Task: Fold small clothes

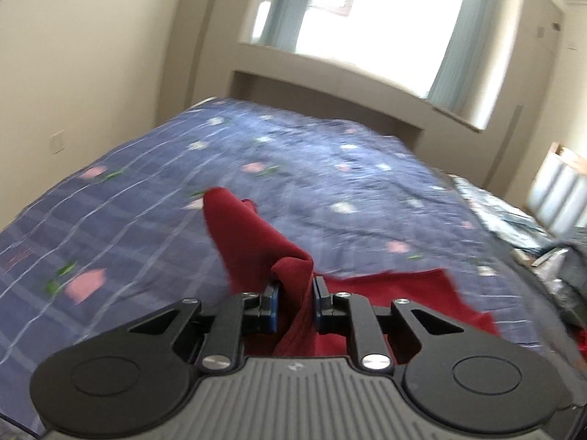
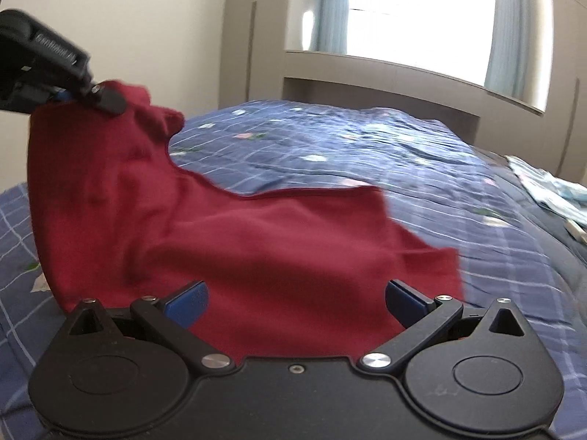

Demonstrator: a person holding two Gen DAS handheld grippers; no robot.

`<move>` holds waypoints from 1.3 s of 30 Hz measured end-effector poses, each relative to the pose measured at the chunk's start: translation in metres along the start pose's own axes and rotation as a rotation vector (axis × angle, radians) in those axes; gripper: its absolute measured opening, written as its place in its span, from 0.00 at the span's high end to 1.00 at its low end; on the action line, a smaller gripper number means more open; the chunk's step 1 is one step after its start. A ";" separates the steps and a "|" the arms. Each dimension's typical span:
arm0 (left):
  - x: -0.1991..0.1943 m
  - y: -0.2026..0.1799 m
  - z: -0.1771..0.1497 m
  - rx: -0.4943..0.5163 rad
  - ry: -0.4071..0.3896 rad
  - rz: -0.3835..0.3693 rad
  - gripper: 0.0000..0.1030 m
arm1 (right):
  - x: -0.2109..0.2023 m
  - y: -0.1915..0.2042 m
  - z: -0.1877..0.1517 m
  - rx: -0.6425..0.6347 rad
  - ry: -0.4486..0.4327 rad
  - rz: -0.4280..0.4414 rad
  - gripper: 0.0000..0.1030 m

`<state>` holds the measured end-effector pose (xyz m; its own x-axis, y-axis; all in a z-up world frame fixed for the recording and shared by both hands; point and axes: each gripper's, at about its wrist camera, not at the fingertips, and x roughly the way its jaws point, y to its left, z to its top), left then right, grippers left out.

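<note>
Dark red garment (image 2: 256, 242), blue plaid bedspread (image 1: 312, 168) with pink flowers, pale blue curtains (image 1: 458, 47)

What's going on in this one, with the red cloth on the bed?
A person with tongs in each hand is handling a red garment on a bed with a blue plaid cover. The left tongs are shut on a bunched edge of the garment and hold that corner up off the bed, as the right wrist view also shows. The right tongs are open over the lower part of the garment, gripping nothing. No fold is made yet.
</note>
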<state>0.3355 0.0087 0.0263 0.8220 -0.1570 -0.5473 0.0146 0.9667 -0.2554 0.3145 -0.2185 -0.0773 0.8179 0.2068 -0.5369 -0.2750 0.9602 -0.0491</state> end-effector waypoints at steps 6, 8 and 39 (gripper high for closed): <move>0.021 -0.089 0.013 0.094 -0.003 -0.141 0.83 | -0.031 -0.055 -0.018 0.020 -0.004 -0.111 0.00; 0.032 -0.120 0.009 0.121 0.011 -0.182 0.83 | -0.040 -0.070 -0.026 0.038 0.003 -0.133 0.00; 0.048 -0.178 -0.055 0.167 0.112 -0.227 0.00 | -0.078 -0.109 -0.084 0.292 -0.022 -0.152 0.00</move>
<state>0.3410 -0.1817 0.0012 0.7195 -0.3850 -0.5780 0.2916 0.9228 -0.2517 0.2381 -0.3547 -0.1004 0.8498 0.0578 -0.5238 0.0052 0.9930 0.1180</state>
